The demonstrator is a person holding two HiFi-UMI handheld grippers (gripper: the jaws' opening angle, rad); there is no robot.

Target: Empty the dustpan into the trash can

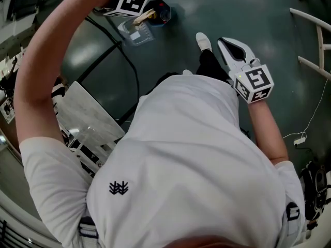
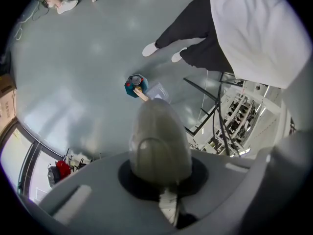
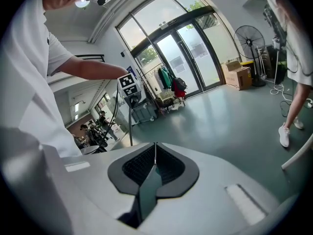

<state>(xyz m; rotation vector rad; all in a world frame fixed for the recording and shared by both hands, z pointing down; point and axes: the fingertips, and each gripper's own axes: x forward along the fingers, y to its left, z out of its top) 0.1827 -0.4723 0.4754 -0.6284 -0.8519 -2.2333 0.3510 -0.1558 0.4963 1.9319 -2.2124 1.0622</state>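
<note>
The dustpan [image 1: 137, 33], a clear plastic one, is held out in front of the person and well above the grey-green floor [image 1: 258, 14], and is seen in the head view directly below the marker cube of the left gripper [image 1: 128, 0]. In the left gripper view the jaws are closed round the dustpan's greyish, translucent handle [image 2: 159, 141], which fills the gap between them, and the clear pan is seen just beyond the handle's far end. A short wooden stick [image 1: 145, 16] is seen at the pan's far edge, pointed toward the trash can [image 1: 161, 12], a small dark blue container with some red on it that stands on the floor. Whether the stick touches the can cannot be told. The left arm is raised and stretched forward. The right gripper [image 1: 232, 50] is held low at the person's right side, apart from the dustpan and the can, near a white shoe [image 1: 203, 41]. In the right gripper view its jaws are pressed together with nothing between them, and beyond them glass doors [image 3: 190, 58], a standing fan [image 3: 249, 38] and cardboard boxes [image 3: 238, 76] are seen across the floor.
</note>
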